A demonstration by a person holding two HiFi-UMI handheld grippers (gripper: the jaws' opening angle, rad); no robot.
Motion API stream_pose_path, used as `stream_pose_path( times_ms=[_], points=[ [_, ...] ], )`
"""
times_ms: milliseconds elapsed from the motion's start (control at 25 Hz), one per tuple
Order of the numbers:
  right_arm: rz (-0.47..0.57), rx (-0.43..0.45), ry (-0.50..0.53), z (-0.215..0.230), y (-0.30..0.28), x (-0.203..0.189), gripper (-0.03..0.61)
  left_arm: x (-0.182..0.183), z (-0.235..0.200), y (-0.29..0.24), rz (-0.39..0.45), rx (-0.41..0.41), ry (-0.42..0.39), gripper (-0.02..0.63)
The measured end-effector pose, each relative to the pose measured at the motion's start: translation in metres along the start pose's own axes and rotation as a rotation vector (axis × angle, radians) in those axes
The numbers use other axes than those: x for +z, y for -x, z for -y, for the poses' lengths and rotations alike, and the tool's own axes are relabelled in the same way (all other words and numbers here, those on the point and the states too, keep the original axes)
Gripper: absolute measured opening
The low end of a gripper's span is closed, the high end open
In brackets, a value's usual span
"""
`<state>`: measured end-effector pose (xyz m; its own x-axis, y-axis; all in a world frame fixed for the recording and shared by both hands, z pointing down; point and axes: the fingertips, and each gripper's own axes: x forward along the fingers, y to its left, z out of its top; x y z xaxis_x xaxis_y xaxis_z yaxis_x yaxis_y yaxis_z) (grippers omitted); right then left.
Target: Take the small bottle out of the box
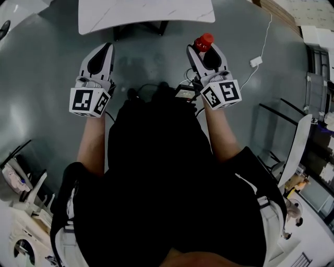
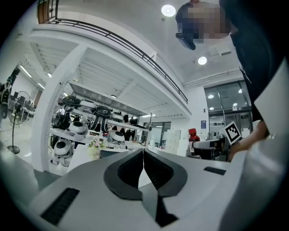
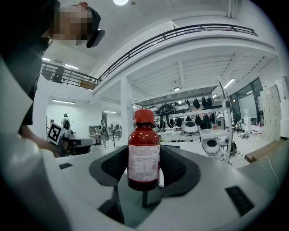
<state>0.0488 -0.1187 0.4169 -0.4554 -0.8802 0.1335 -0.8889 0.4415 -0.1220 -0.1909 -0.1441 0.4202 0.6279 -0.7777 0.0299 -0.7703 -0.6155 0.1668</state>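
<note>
The right gripper (image 3: 144, 173) has its fingers (image 3: 179, 168) spread wide and pressed on the small bottle (image 3: 144, 155), one dark pad against each side of its body; the bottle stands upright between them, dark red with a red cap (image 3: 144, 116) that rises clear above the fingertips and a white printed label (image 3: 144, 159) that faces back along the fingers; in the head view the cap pokes out past the tips of the right gripper (image 1: 204, 52), held in the air over the grey floor (image 1: 156, 62), with a white table (image 1: 146, 13) farther beyond the fingertips and a white plug on a cable (image 1: 255, 61) off to their right; the left gripper (image 2: 143, 164) is closed with nothing in it, its two fingers (image 2: 124, 173) meeting along a thin line down the middle; in the head view it sits level with the right gripper and well apart to that one's left, its fingertips pointing the same way; each gripper carries a marker cube (image 1: 90, 101) at its near end, by the person's bare forearm (image 1: 93, 141); beyond the closed left fingertips stand shelves of round white machines (image 2: 72, 131); off to the right of those fingers the bottle shows small and far, red cap uppermost; similar shelves (image 3: 198, 128) lie beyond the right fingertips.
</note>
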Motion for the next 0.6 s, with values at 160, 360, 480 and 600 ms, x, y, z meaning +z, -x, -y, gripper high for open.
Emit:
stream_pose_path(
  times_ms=[160,360,480,600],
  points=[
    [0.022,0.034,-0.011,0.001,0.009,0.002,0.236,0.010,0.019,0.006,-0.002,0.003,-0.029,0.017],
    [0.068,0.104,-0.003,0.002,0.015,0.014,0.236,0.019,0.044,0.009,-0.015,0.027,-0.035,0.017],
    [0.094,0.135,-0.071,0.022,0.036,0.021,0.236,0.014,0.071,-0.006,-0.023,0.042,-0.006,0.017],
    [0.099,0.141,-0.091,0.045,0.056,0.021,0.236,0.011,0.102,-0.021,-0.019,0.046,0.010,0.017]
  ],
)
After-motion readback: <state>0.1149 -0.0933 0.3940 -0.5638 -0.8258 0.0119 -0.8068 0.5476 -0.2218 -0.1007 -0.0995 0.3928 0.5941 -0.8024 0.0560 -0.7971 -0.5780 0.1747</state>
